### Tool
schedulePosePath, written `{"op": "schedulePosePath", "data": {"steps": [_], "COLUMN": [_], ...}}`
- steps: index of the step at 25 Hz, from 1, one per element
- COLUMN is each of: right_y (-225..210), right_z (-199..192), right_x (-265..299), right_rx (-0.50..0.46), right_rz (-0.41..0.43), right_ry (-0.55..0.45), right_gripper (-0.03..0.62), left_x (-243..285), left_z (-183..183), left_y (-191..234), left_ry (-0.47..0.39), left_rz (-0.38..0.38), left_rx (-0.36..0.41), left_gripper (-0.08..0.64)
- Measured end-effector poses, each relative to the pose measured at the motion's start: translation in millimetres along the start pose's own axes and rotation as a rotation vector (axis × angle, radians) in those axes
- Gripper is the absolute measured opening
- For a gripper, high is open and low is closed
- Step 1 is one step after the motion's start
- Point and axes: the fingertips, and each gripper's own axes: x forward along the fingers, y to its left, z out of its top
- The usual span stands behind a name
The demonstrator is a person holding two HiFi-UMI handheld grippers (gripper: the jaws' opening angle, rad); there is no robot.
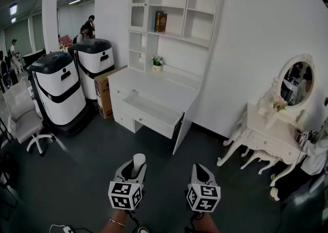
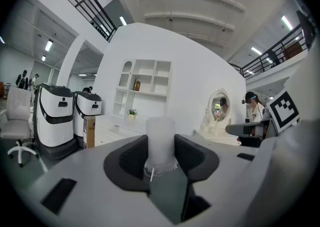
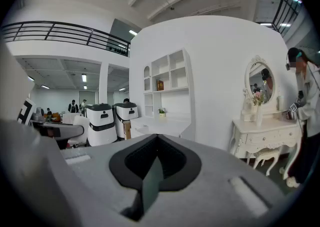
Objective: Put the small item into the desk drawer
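Note:
A small white cylinder-shaped item (image 1: 139,160) stands upright between the pads of my left gripper (image 1: 134,168), low in the head view. In the left gripper view the item (image 2: 161,138) fills the gap of the left gripper (image 2: 161,160), and both pads press on it. My right gripper (image 1: 202,171) hangs beside it over the dark floor. Its jaws meet with nothing between them in the right gripper view (image 3: 156,163). The white desk (image 1: 159,89) stands some way ahead against the wall, and its wide drawer (image 1: 151,112) is pulled open.
Two white machines (image 1: 60,91) (image 1: 95,64) and a cardboard box (image 1: 104,93) stand left of the desk. An office chair (image 1: 24,120) is further left. A white vanity table (image 1: 270,135) with a round mirror (image 1: 297,81) is at the right. A person (image 3: 305,116) stands by it.

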Motion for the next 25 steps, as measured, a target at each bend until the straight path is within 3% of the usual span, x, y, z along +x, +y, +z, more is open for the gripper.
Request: {"op": "schedulePosePath", "data": {"steps": [8, 25], "right_y": [15.6, 17.8], "right_z": [7.9, -19.8], "right_x": [1.9, 20.8], "right_rx": [-0.001, 0.011], "right_rz": [-0.02, -0.062], "right_ry": [-0.015, 0.058], "right_gripper": [0.0, 0.0], "left_x": [-3.5, 17.4], "left_z": [15.8, -2.0], "left_y": [16.4, 52.7], "left_ry": [-0.021, 0.017], "left_rz": [-0.015, -0.021], "left_rx": [0.005, -0.02], "left_gripper": [0.161, 0.161]}}
